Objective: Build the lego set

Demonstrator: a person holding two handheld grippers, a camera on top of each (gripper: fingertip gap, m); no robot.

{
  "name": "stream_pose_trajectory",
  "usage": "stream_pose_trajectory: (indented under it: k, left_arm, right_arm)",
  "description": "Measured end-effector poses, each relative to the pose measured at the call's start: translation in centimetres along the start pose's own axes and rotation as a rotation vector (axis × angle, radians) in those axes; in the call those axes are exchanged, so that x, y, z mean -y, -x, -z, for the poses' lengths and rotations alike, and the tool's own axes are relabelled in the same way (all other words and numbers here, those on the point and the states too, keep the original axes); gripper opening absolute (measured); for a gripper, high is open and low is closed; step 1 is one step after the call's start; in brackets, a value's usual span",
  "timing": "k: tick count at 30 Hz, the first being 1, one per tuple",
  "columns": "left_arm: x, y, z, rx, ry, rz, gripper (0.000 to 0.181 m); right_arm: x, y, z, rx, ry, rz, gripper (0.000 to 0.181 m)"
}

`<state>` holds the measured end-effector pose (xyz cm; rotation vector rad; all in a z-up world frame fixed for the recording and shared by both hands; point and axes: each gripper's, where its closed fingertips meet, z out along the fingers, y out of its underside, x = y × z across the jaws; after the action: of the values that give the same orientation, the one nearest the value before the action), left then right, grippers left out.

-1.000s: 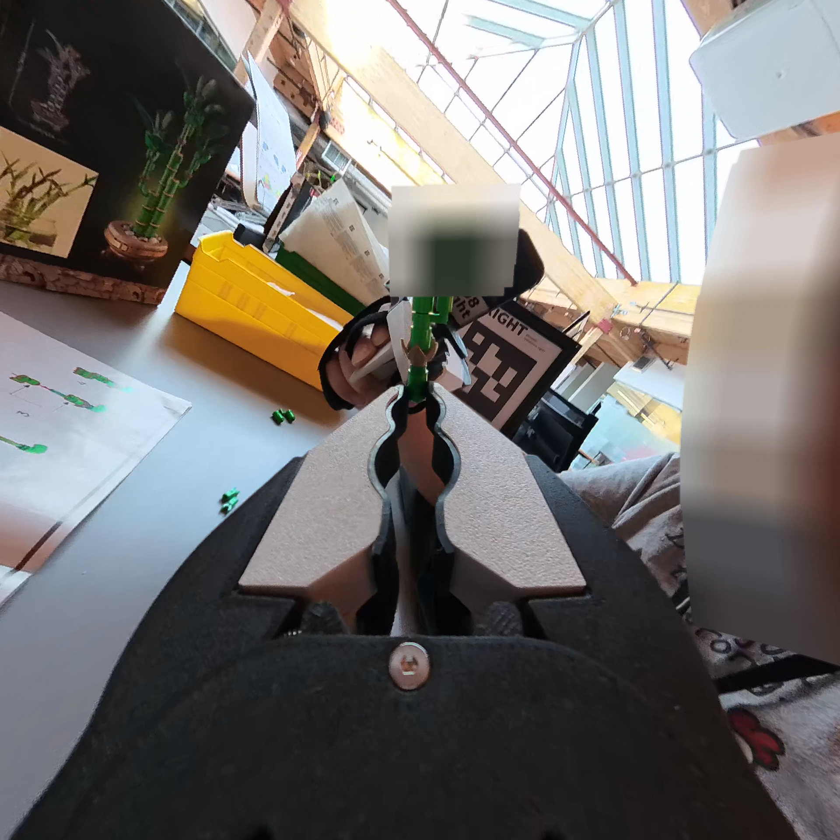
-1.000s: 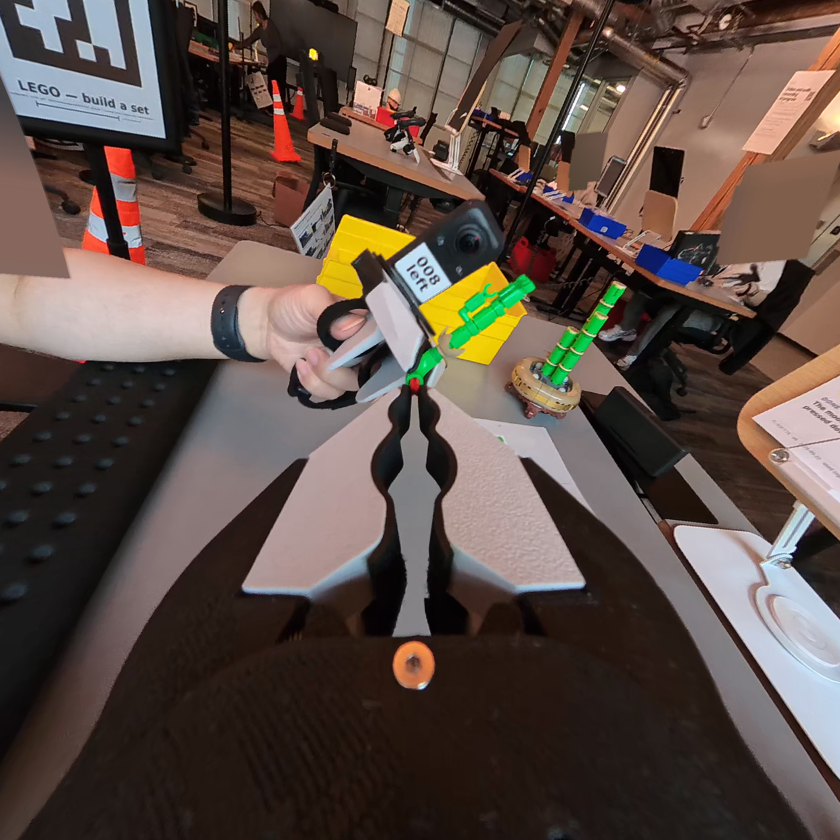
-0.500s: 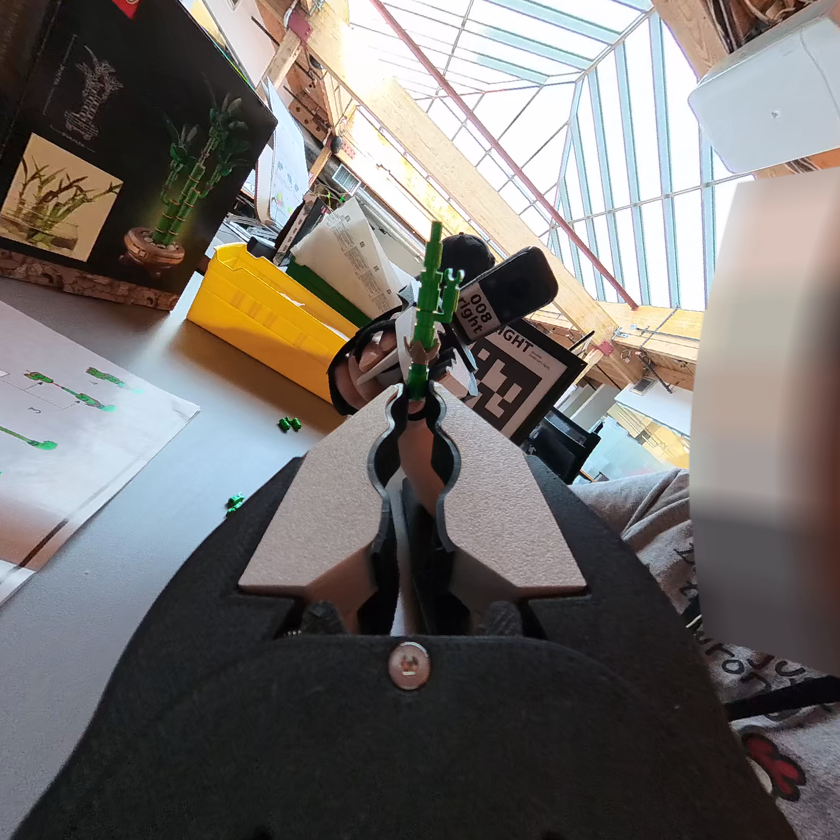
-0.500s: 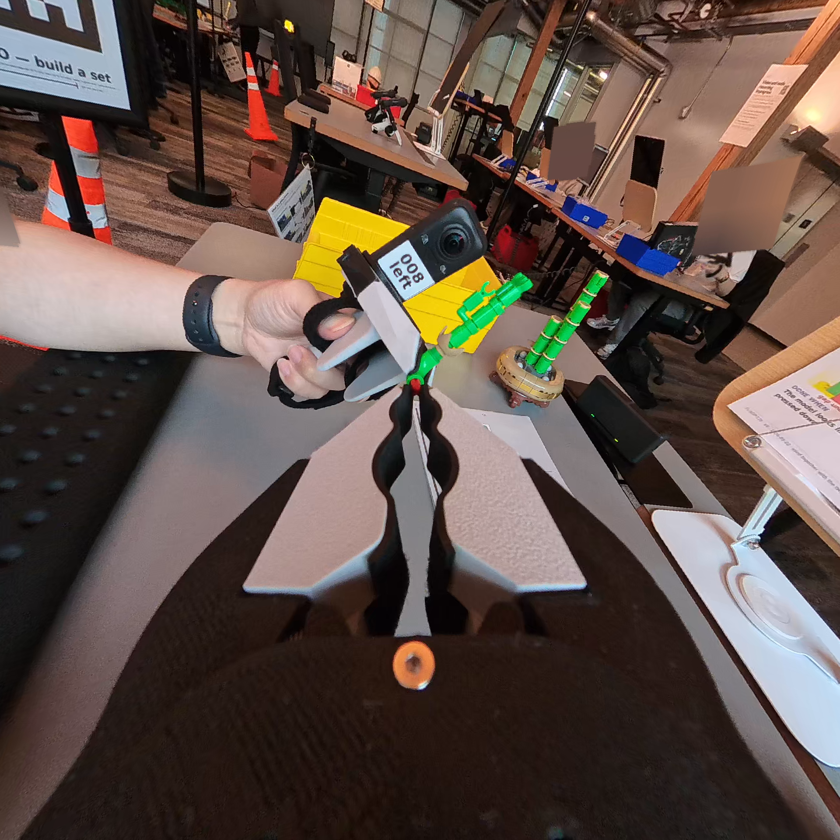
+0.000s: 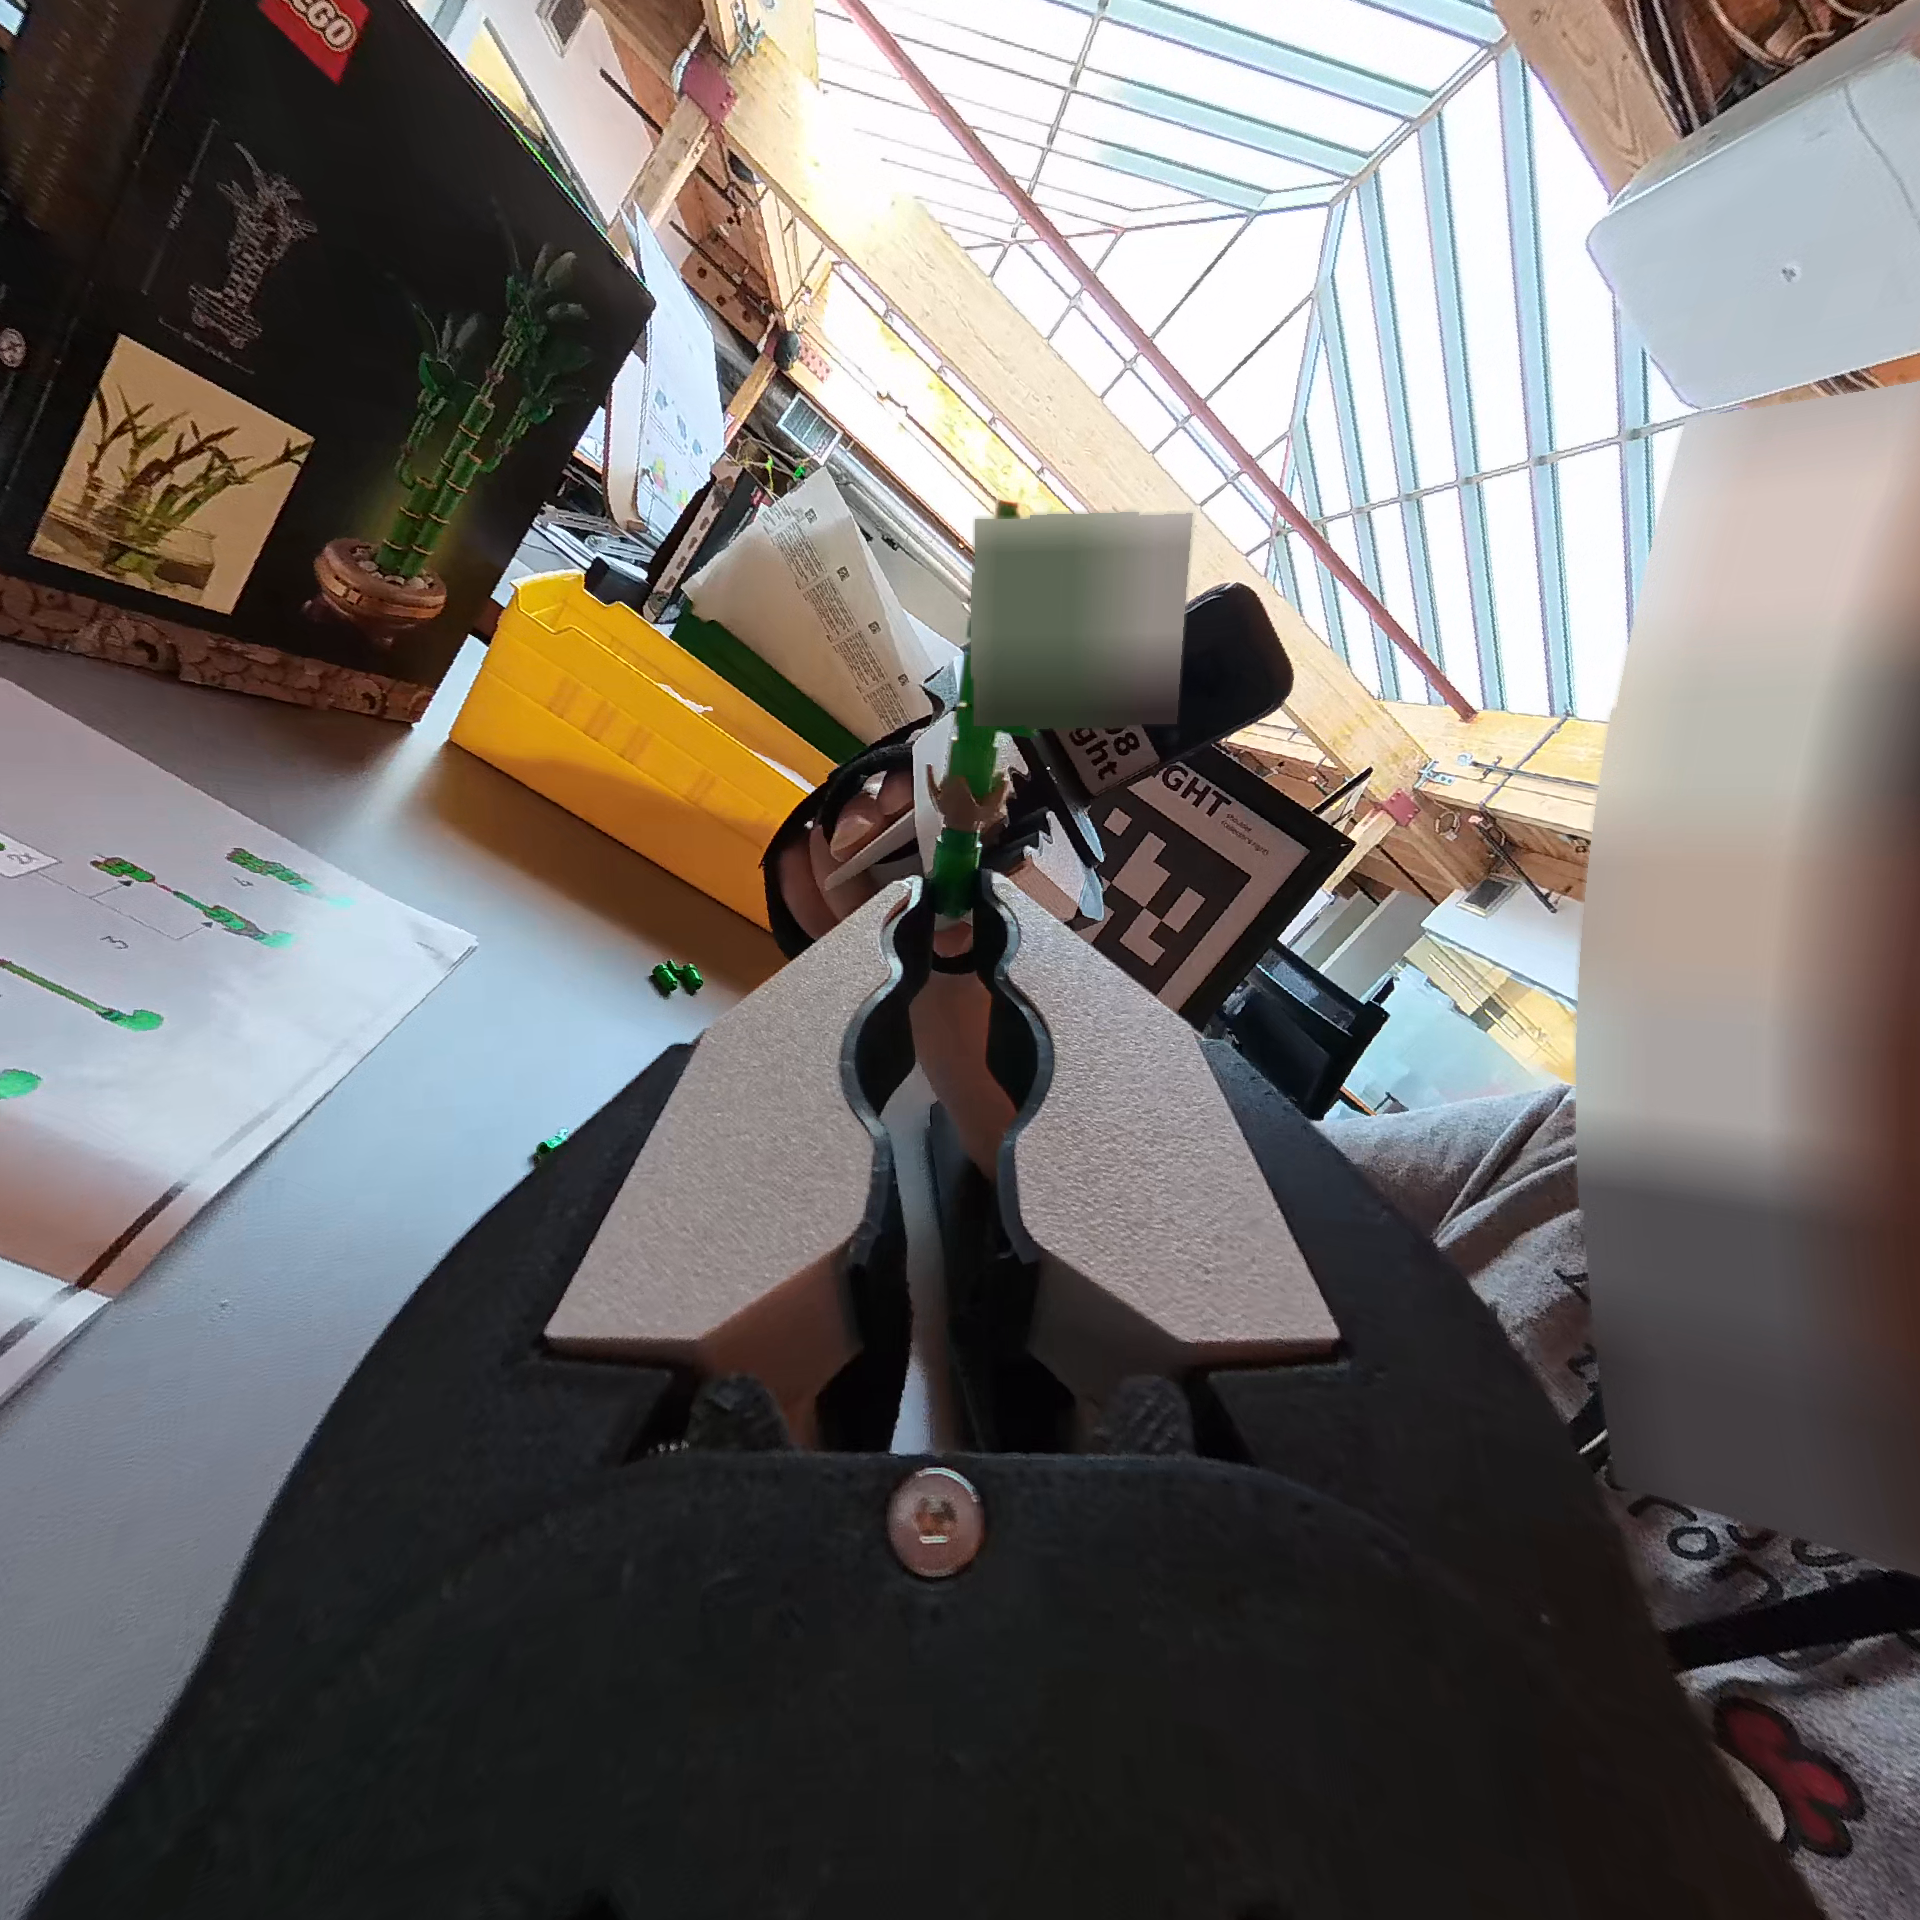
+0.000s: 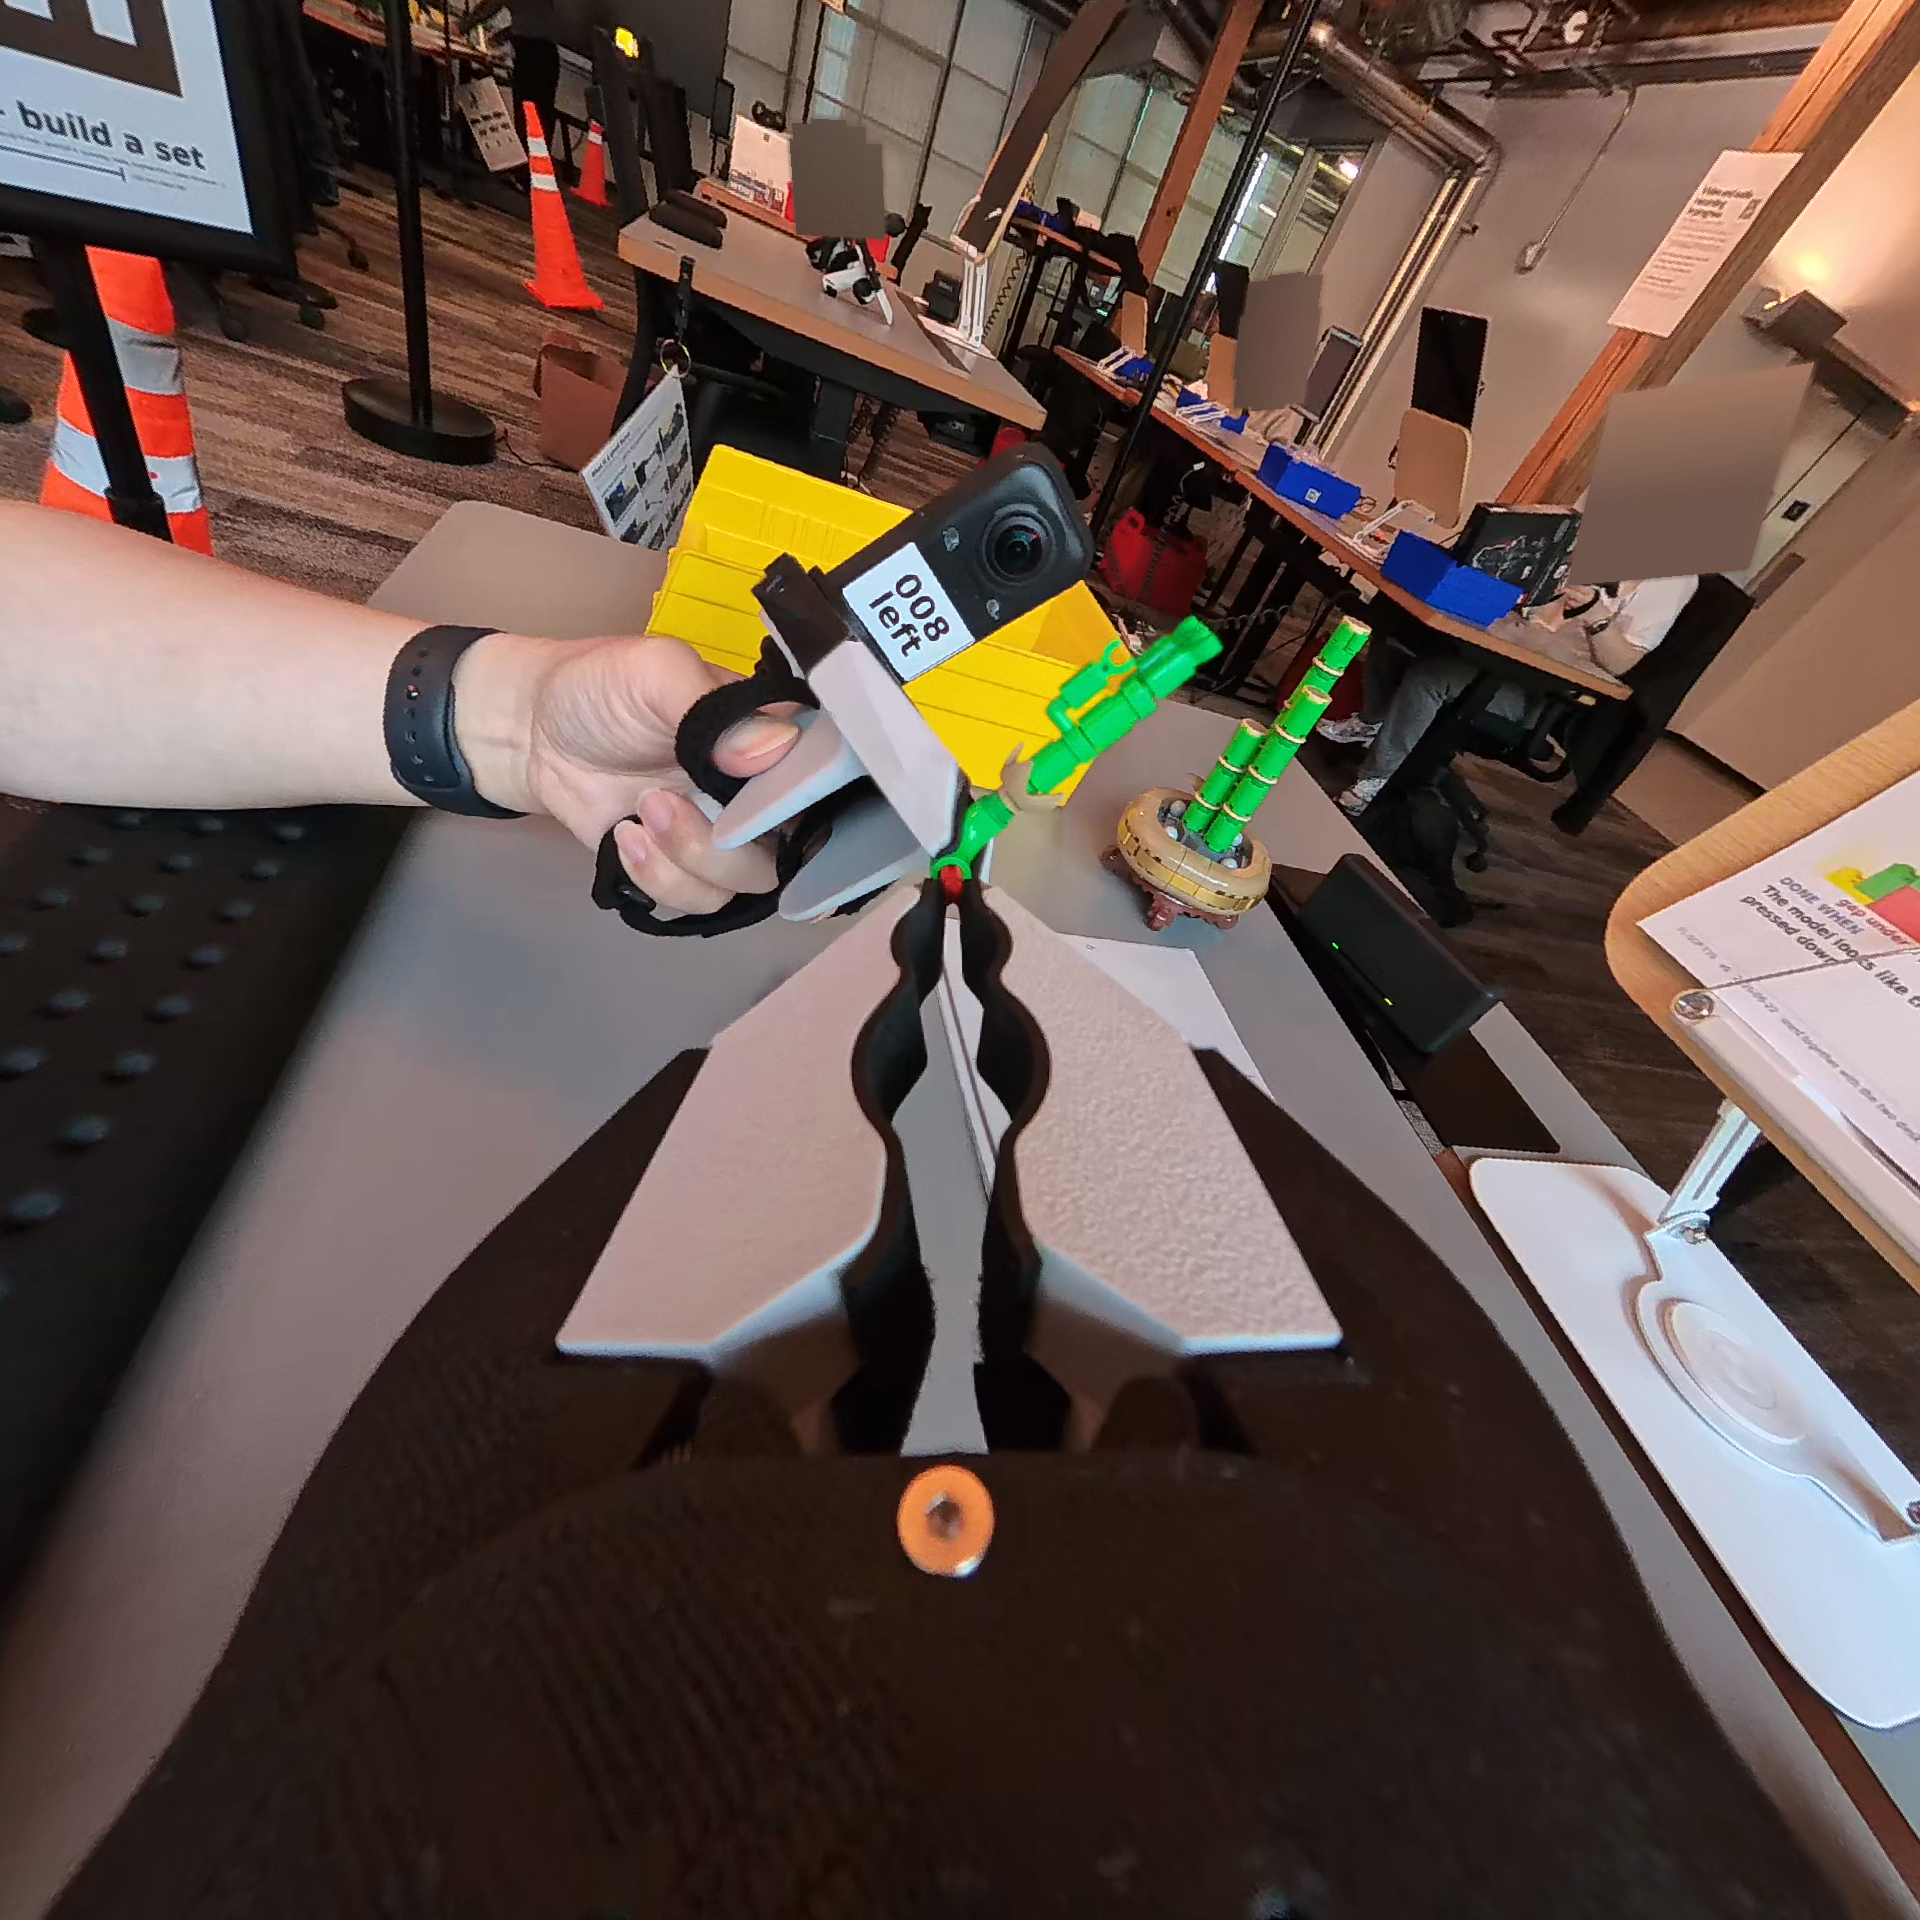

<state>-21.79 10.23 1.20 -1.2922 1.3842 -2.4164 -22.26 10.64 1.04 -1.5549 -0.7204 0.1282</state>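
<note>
Black tongs (image 6: 951, 894) body, grey wavy fingers, copper screw; black wristband (image 6: 436, 722).

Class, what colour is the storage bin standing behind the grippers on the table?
Yellow: the storage bin shows best in the right wrist view.

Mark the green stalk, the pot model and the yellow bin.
green stalk (image 6: 1117, 698), right wrist view, mid-stem.
pot model (image 6: 1195, 857), right wrist view, tan rim.
yellow bin (image 5: 613, 717), left wrist view, near side wall.

Plastic, paper and matt grey surfaces

Glossy green plastic stalk (image 6: 1101, 717); grainy matt fingers (image 6: 1143, 1164) edged in black rubbery lining; smooth matt grey desk (image 6: 499, 1039); shiny yellow plastic bin (image 5: 623, 717); printed paper instruction sheet (image 5: 156, 987); glossy cardboard box (image 5: 260, 343); bright metal screw (image 6: 943, 1521).
</note>
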Motion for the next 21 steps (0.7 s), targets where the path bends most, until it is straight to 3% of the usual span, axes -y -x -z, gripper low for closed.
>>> stream_pose_trajectory:
  k: [5, 7, 14, 18, 21]
  left_arm:
    - [0.2, -0.5, -0.6, -0.031, 0.006, -0.005, 0.008]
    - [0.5, -0.5, -0.3, -0.019, -0.010, -0.008, 0.028]
    - [-1.0, -0.8, -0.4, -0.083, 0.083, 0.052, 0.027]
    - [-2.3, -1.1, -1.0, -0.107, 0.141, 0.040, 0.009]
    - [-2.4, -0.9, -1.1, -0.092, 0.147, 0.034, 0.007]
  right_arm:
    - [0.2, 0.1, 0.8, 0.082, -0.003, -0.069, 0.002]
    - [0.1, 0.2, 1.5, 0.103, -0.014, -0.086, 0.002]
    - [-0.5, 1.5, 2.2, 0.248, -0.003, -0.168, 0.003]
    - [-1.1, 2.5, 2.2, 0.321, 0.029, -0.191, 0.003]
    - [-1.2, 2.3, 2.4, 0.329, 0.011, -0.217, 0.003]
